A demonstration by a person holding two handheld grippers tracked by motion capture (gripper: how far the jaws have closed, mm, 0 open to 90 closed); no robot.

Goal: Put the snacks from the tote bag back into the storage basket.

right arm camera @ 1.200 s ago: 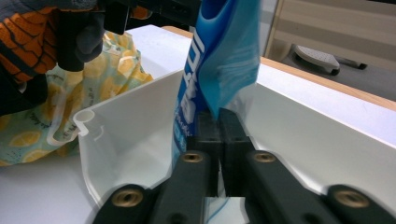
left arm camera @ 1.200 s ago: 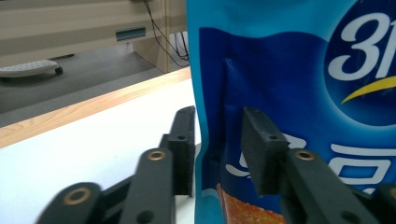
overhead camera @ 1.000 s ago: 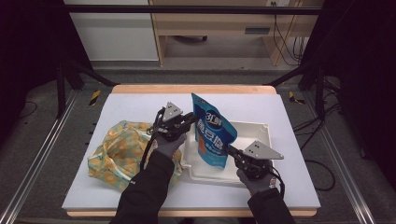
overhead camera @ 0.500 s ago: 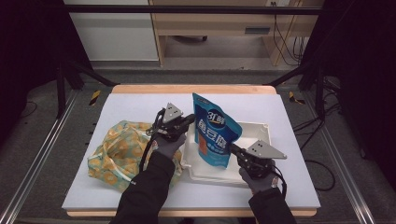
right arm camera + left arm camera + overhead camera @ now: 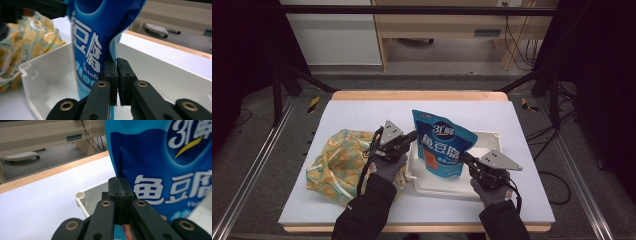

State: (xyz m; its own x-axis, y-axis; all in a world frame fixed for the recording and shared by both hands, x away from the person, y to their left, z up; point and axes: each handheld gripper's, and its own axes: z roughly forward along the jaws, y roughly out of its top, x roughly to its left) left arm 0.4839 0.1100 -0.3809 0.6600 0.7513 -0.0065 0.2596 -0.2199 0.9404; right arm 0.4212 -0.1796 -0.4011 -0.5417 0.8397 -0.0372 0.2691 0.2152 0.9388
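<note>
Item 1, far left of the white table point(image 5: 337, 112): a crumpled cloth bag point(image 5: 337, 162), yellow and pale green with an orange pattern, lying flat on the tabletop. In the right gripper view the bag point(image 5: 30, 37) shows beyond the tray's near corner.

Item 2, just right of the bag: the left gripper point(image 5: 408, 138), carried by a gloved hand point(image 5: 388, 167) in a dark sleeve. Its jaws are clenched on the left edge of the blue pouch; in the left gripper view the left gripper point(image 5: 120, 195) has the pouch's side seam pinched between closed pads.

Item 3, centre: a blue pouch point(image 5: 442, 145) with white lettering and a round emblem, held upright and slightly tilted over the tray, its top pointing away from the person. Both grippers hold it, one at each side edge. The left gripper view shows the pouch point(image 5: 162, 165) close up.

Item 4, beneath and behind the pouch: a white tray point(image 5: 484, 137), shallow, rectangular, resting on the table just beside the bag. Its rounded corner point(image 5: 81, 196) appears in the left gripper view.

Item 5, right: the right gripper point(image 5: 464, 159), in a gloved hand point(image 5: 489, 192), jaws clamped on the pouch's lower right edge. In the right gripper view the right gripper point(image 5: 117, 75) has the pads nearly together, with the pouch's point(image 5: 100, 32) thin edge between them.
</note>
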